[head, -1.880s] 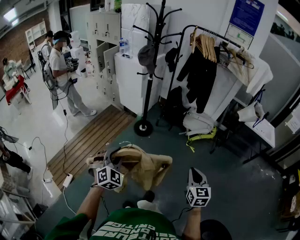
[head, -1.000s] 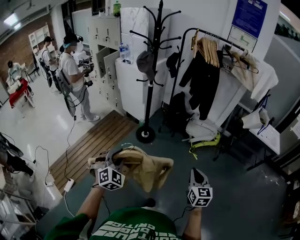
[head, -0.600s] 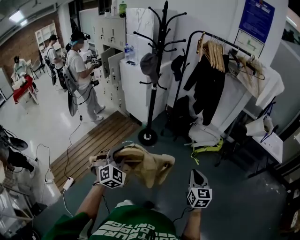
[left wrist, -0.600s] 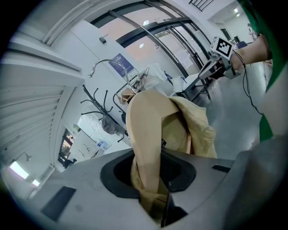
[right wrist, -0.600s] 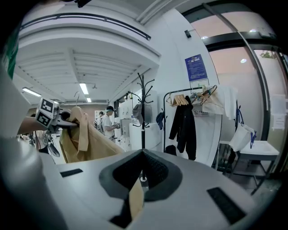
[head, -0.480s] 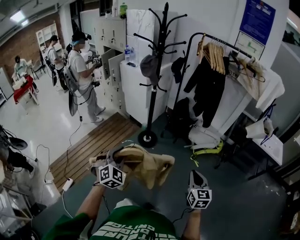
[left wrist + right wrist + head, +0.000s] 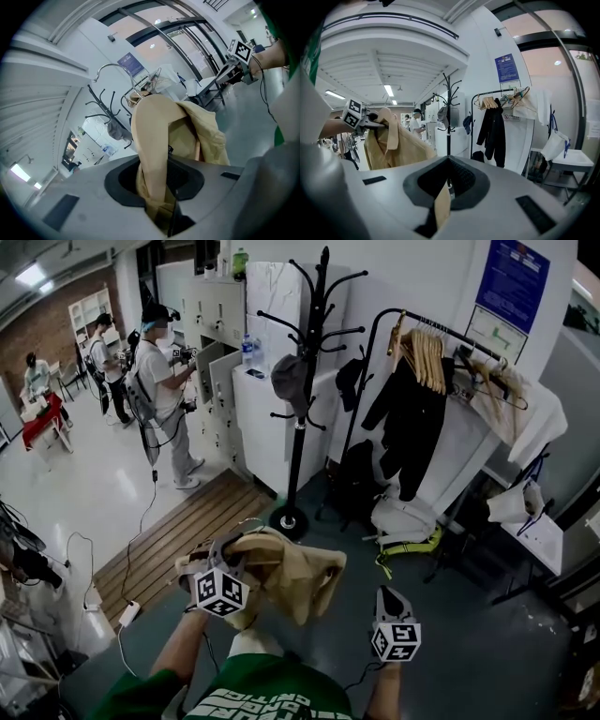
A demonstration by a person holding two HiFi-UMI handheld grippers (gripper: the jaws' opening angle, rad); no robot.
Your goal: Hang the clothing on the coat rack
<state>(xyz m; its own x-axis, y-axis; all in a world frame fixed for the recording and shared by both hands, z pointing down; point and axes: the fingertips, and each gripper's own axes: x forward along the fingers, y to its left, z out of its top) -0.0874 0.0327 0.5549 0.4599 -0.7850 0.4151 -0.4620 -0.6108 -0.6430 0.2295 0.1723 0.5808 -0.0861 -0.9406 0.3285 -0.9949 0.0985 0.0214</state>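
Change: I've closed in. The coat rack sits nearer ahead of the left claw than a second ago, still out of reach. Grip is unchanged. The left claw is clamped on the tan jacket, which drapes off it toward the right claw without touching. The right claw's jaws are together, with only a thin tan sliver in the slot, and it carries nothing. Still the approach stage; hooking comes next.

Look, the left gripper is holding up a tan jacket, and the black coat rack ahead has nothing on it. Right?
Not quite. The black coat rack isn't bare: the head view shows a grey cap hanging on one of its hooks. The left gripper is indeed holding up the tan jacket.
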